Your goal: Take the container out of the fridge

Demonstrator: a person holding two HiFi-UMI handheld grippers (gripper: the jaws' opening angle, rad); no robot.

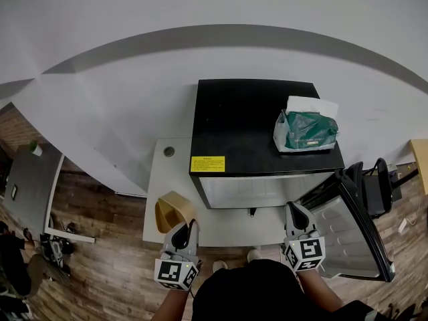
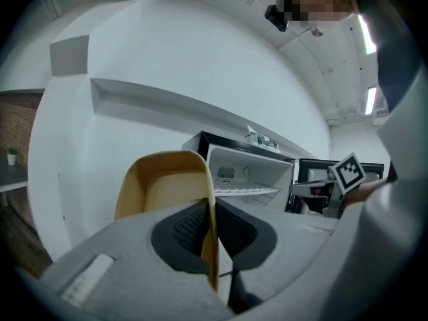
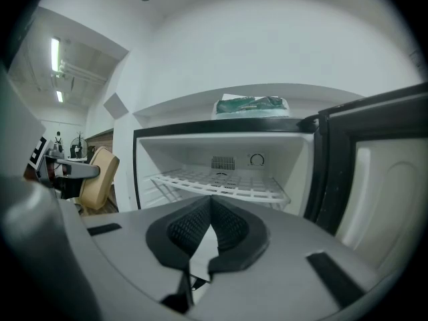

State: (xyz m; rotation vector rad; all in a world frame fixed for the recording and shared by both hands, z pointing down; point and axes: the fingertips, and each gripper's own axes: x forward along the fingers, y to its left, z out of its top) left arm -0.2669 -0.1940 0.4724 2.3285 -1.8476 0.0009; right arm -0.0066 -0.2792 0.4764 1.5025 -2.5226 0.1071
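Container [image 2: 164,182] wall sits pinched inside left tool [image 2: 208,209].

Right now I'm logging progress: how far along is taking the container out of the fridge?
Done: the container is out of the fridge, whose shelf looks bare. In hand: the left hand-held gripper is shut on its wall; the right hand-held gripper is shut, empty. Remaining: set it down; the door stands open.

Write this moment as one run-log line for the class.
left gripper: shut on container wall, outside fridge | right gripper: shut, nothing held | fridge door: open
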